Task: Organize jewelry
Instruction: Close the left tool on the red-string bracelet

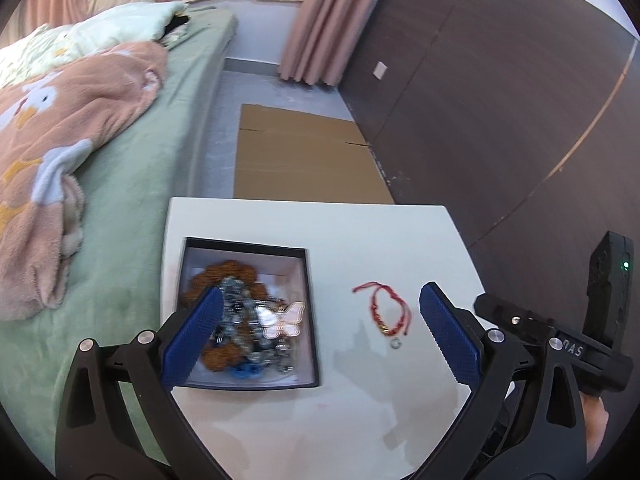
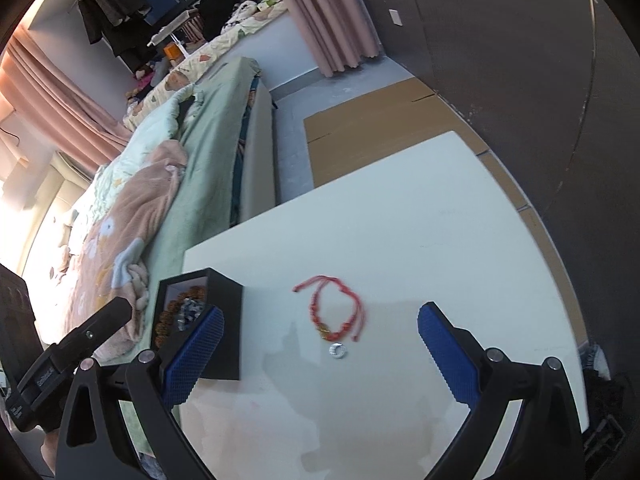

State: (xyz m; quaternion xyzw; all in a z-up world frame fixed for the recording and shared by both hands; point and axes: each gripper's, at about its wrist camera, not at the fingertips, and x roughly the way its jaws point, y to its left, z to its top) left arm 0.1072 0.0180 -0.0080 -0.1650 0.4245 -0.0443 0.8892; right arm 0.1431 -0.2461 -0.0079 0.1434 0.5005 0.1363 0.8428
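Left wrist view: most jewelry (beads, a butterfly piece) is already gathered in the black box (image 1: 248, 312), while a red bracelet (image 1: 386, 310) and small ring (image 1: 396, 343) are left lying on the white table (image 1: 400, 240). Both the left gripper (image 1: 320, 336) and right gripper (image 2: 320, 352) are spread wide, empty.

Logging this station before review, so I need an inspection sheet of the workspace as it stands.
Surface: white table, faint stains near the front.
Job's things: black box holding beads and a butterfly piece; red bracelet and small ring loose on the table.
Clutter: nothing seen.
Grippers: left gripper open, empty; right gripper open, empty.
Cables: nothing seen.
Surroundings: bed, pink curtain, cardboard on the floor.
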